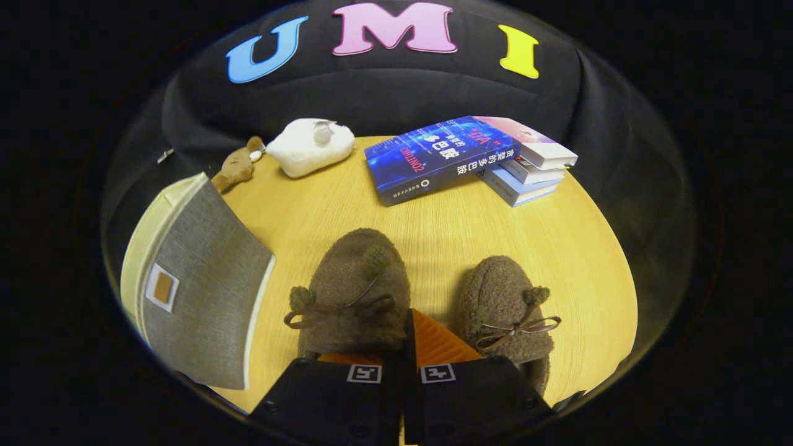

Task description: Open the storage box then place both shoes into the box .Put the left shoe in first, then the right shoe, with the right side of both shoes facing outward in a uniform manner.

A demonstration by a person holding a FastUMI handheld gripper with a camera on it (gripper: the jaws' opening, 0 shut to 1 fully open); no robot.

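Observation:
Two brown fuzzy slippers with bows and pompoms lie toes away from me on the wooden table (446,229). The left-hand shoe (356,291) looks larger and closer; its heel end covers one finger. My gripper (409,331) is shut on that shoe's side wall near the heel, one finger under the shoe and the other finger (441,342) outside it. The right-hand shoe (505,306) rests just right of the fingers, untouched. The storage box (198,297), grey fabric with cream edges and a tan label, stands to the left of the shoes; I cannot tell how its lid stands.
A stack of books (461,158) lies beyond the shoes at the far right of the table. A white plush toy (310,145) and a small brown plush (238,164) sit at the far left, behind the box. Bare wood stretches between shoes and books.

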